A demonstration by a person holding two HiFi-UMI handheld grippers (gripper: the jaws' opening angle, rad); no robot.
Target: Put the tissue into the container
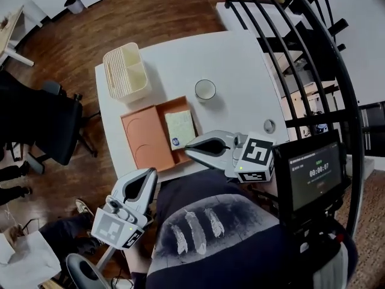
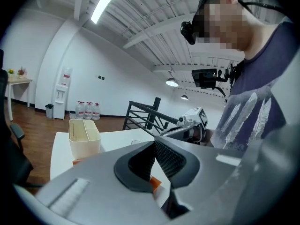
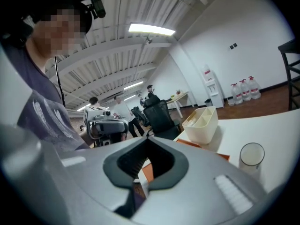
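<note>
A pale tissue pack [image 1: 180, 128] with a blue round mark lies in the right half of a flat orange tray [image 1: 144, 138] near the front of the white table [image 1: 240, 59]. The cream divided container [image 1: 126, 71] stands at the table's back left; it also shows in the left gripper view [image 2: 84, 136] and the right gripper view [image 3: 202, 123]. My right gripper [image 1: 187, 149] is shut and empty, its tip just at the tissue pack's near edge. My left gripper [image 1: 153, 172] is shut and empty too, held off the table's front edge, below the tray.
A glass cup [image 1: 205, 90] stands mid-table behind the tray, and a small round object [image 1: 269, 126] lies near the right edge. A black office chair [image 1: 42, 125] is left of the table, a black metal railing [image 1: 313, 59] to the right. People stand far off [image 3: 119, 111].
</note>
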